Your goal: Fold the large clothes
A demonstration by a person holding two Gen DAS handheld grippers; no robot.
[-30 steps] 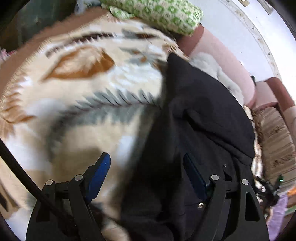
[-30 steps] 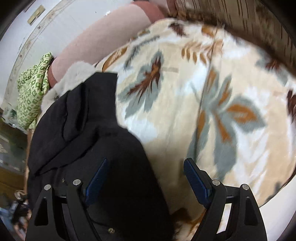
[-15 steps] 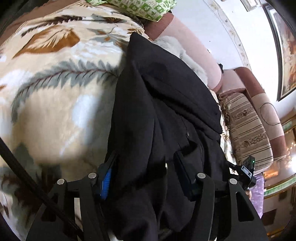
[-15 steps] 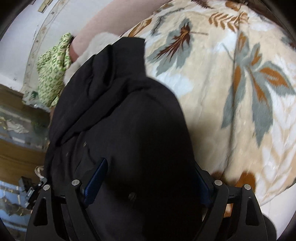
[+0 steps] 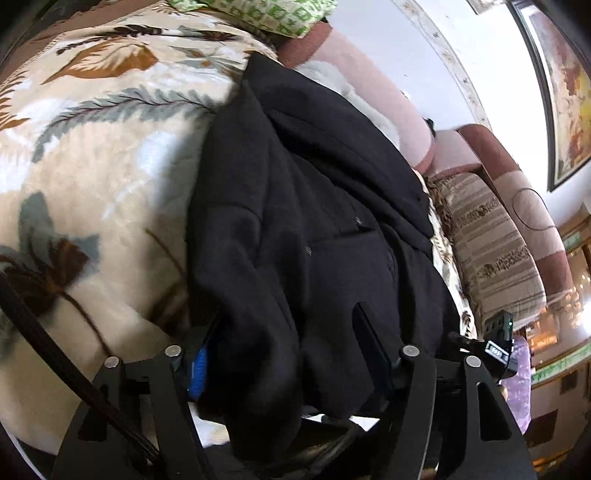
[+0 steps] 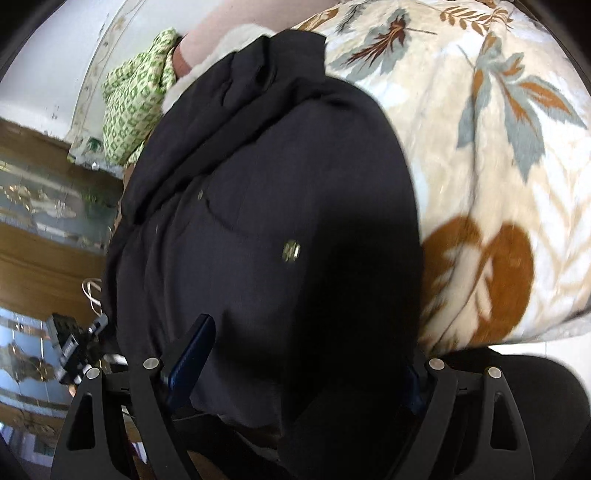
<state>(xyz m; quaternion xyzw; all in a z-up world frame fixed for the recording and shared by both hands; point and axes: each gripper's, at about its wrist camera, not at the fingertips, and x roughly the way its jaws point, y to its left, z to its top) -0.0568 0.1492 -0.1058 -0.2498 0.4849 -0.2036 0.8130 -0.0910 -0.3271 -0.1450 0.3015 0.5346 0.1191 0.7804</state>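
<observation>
A large black coat with small snap buttons lies lengthwise on a cream blanket printed with leaves. My left gripper is at the coat's near left edge. Its jaws are opening, and a thick fold of the cloth fills the gap, covers most of the blue left pad and touches both fingers. In the right wrist view the coat spreads across my right gripper, which stands wide at the near hem. Its left finger lies on the cloth; the right one is hidden behind it.
A green-and-white patterned cloth sits at the far end by the pink sofa back. A striped cushion lies to the right of the coat. A black cable crosses the lower left. Wooden furniture stands at left.
Both grippers have slid from the blanket onto the coat's near end. The left jaws narrowed around a fold of cloth. The right jaws stayed wide as the hem came between them.
</observation>
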